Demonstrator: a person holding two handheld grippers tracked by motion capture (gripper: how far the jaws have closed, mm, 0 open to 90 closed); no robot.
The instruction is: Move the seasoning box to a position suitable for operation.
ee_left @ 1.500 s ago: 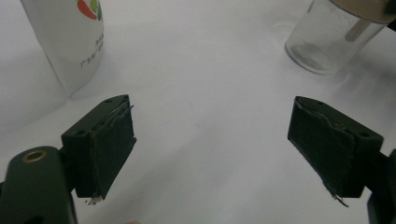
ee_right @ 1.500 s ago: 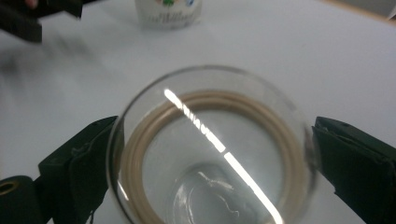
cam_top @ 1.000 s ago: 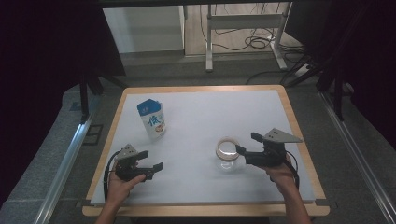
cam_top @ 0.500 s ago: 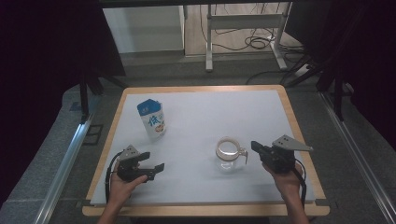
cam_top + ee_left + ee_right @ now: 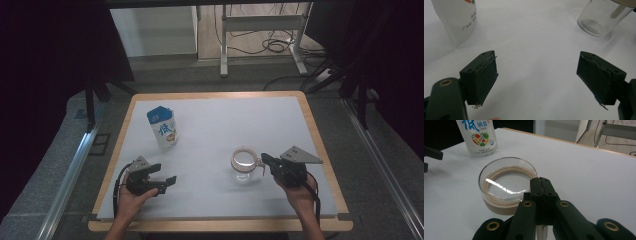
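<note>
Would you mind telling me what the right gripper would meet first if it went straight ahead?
The right gripper, fingers shut, points at the glass jar; its tips already sit at the lid's rim, so the jar comes first.

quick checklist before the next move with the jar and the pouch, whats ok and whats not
1. Left hand-held gripper open with nothing between its jaws: ok.
2. Right hand-held gripper shut at the glass jar's rim: ok; whether it pinches a clasp or the lid, cannot tell.
3. Jar upright on the white table top: ok.
4. Jar lid seated flat on the jar: ok; whether it is latched, cannot tell.
5. Salt pouch standing upright, apart from the jar and both grippers: ok.
6. Pouch sealed or opened at the top: cannot tell.
</note>
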